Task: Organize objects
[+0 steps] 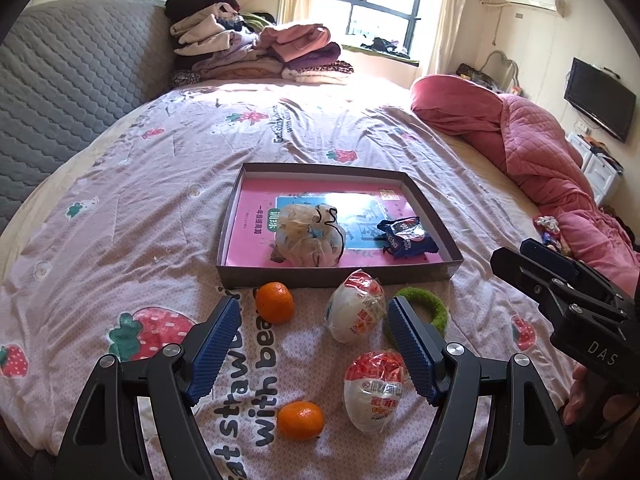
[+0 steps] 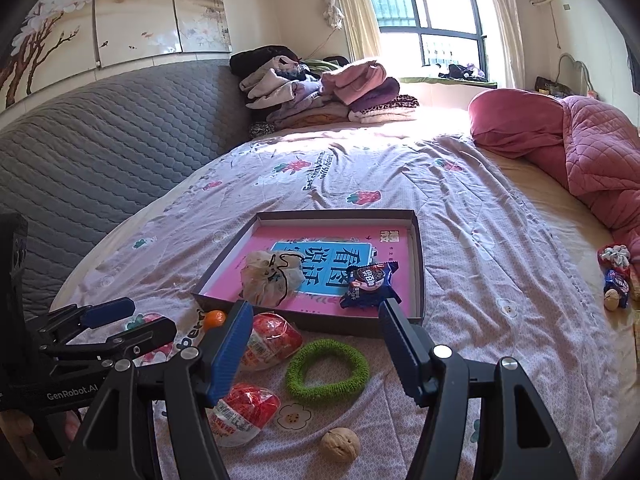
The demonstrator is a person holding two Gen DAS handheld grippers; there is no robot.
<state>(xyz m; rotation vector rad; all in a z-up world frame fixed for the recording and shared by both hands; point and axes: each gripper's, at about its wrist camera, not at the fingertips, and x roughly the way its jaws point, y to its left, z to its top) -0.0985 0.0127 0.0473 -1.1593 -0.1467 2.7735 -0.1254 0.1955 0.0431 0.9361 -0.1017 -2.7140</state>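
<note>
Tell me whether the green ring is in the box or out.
Out. The green ring lies on the bedsheet in front of the box's near wall; inside the box are only a bag and a blue packet.

Both my tools are the same build: matte black plastic frames with triangular cut-outs in the arms and round silver screw heads at the pivots. My left tool (image 1: 314, 344) has ribbed blue rubber pads (image 1: 218, 348) running down the inside of each finger, with a sawtooth lower edge. Same deal on my right tool (image 2: 312, 346). From the side, the right one's body reads "DAS" in white, and the left one's body says "GenRobot.AI". Small black bolts dot the linkage bars too.
</note>
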